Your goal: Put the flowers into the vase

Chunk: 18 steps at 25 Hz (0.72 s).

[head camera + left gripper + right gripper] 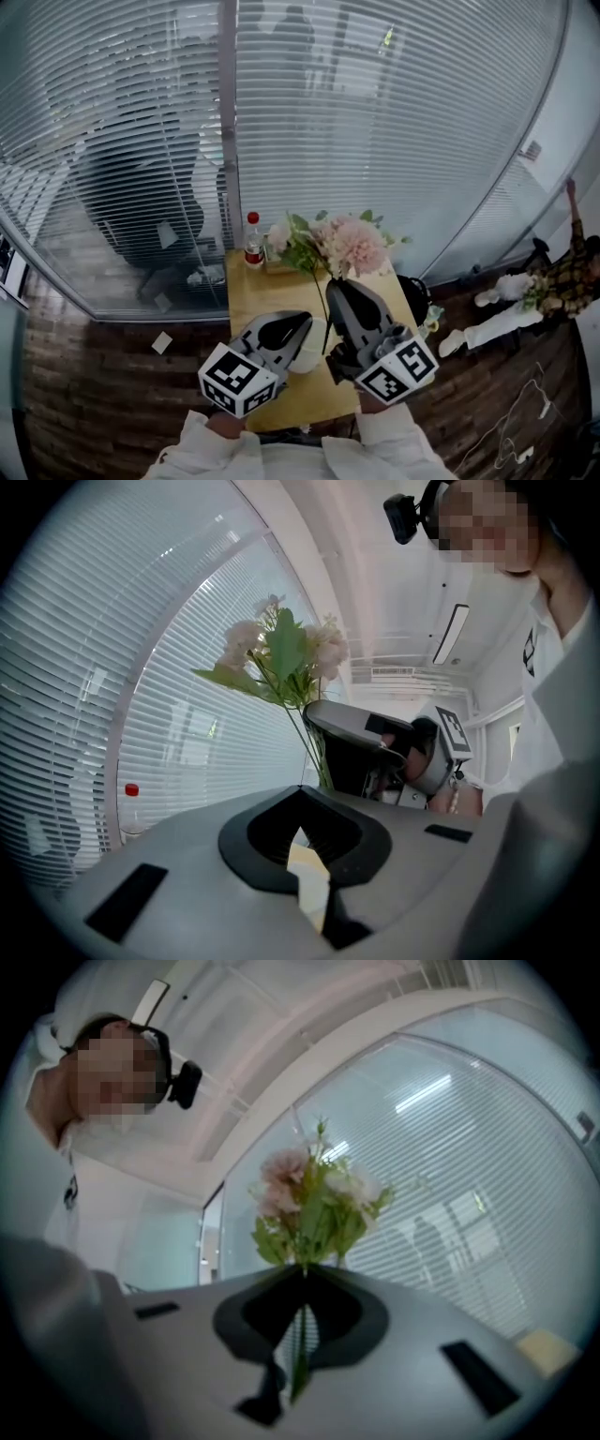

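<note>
On table — red-capped bottle (unseen from right tool)

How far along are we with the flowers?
Done: the flowers are off the table, stem clamped in the right gripper. In hand: the bunch is held upright beside the left gripper, which is shut. Left: lowering the stem into the white vase and letting go.

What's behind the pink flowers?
Window blinds are behind the flowers, with a red-capped bottle at the back edge of the table, to their left. The blooms cover the far right corner, so anything there is hidden.
</note>
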Available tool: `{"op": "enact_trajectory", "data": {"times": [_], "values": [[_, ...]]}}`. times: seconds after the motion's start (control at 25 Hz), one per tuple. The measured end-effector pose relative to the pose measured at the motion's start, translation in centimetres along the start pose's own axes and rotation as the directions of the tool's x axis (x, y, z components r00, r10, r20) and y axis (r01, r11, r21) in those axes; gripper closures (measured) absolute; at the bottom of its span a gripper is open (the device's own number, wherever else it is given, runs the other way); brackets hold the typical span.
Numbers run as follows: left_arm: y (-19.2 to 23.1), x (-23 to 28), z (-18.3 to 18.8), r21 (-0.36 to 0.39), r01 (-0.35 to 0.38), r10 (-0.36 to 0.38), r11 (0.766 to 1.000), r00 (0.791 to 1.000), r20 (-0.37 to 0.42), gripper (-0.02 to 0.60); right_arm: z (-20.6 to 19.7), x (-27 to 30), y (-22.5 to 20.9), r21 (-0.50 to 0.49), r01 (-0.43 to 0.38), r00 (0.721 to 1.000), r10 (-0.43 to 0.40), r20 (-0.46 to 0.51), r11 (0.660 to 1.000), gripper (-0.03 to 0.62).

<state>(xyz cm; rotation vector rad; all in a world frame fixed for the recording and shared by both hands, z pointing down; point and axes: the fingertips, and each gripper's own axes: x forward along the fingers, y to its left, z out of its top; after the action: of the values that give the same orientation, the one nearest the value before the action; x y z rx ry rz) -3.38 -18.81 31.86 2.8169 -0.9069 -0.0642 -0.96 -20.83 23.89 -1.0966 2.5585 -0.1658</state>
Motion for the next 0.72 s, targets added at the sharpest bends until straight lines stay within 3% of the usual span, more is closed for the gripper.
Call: {"op": "enact_trajectory", "data": {"times": [0.36,0.72], "values": [[0.9,-0.6,-0.9,-0.011,-0.023,0.023,1.000,1.000,-0.012,0.574,0.8,0.3,-0.4,-0.121,0.023,0.991,-0.006,0.136,0.992,0.570],[0.5,-0.3,-2.4,-0.035,-0.015,0.013,0.999,0.999,-0.037,0.573,-1.8,-1.6,-1.0,-0.084,0.036,0.996,-0.029,0.080,0.996,0.569]]}}
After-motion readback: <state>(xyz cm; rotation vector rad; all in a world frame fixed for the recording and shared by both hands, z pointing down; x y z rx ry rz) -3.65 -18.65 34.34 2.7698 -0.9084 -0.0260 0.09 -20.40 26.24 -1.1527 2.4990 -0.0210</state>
